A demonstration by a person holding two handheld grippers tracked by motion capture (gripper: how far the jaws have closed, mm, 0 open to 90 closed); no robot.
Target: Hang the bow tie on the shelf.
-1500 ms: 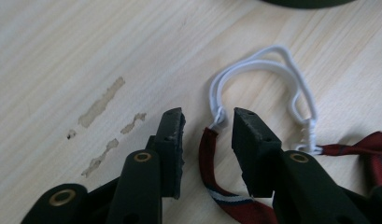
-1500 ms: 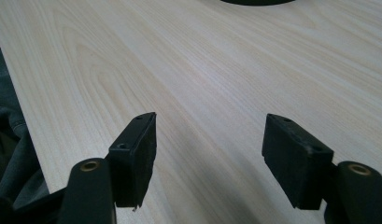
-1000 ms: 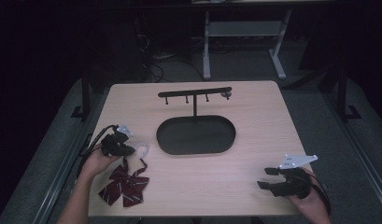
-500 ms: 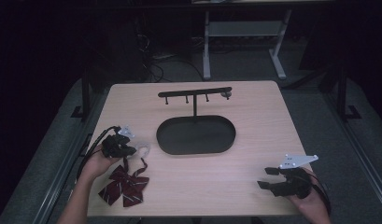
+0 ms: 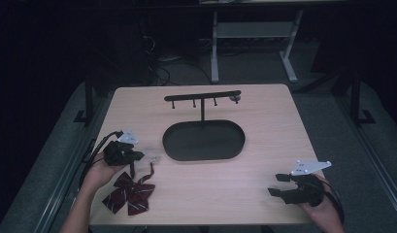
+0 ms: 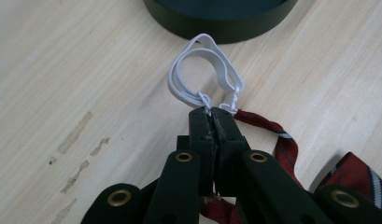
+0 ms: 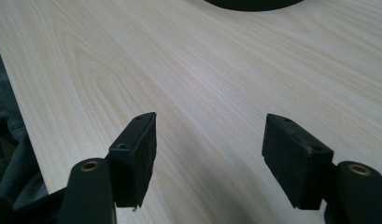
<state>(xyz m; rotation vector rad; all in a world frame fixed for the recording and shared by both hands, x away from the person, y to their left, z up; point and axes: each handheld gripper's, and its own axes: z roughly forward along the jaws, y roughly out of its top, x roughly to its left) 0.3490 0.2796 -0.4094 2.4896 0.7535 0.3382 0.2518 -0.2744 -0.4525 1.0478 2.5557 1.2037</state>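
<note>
Bow tie (image 5: 128,193), dark red with pale stripes, lies at the near left corner of the counter (image 5: 264,121), its white elastic strap (image 6: 202,70) looping toward the black oval tray (image 5: 204,141). That tray sits mid-counter, and a black T-shaped stand (image 5: 202,97) with small pegs under its bar rises from the tray's far edge. The left gripper (image 6: 211,114) rests just above the bow tie, its fingers closed tight on the strap beside the little white clasp, with the loop lying flat on the wood just short of the tray's wall. The right gripper (image 7: 209,149) sits low over bare wood at the near right corner, fingers spread wide, holding nothing.
</note>
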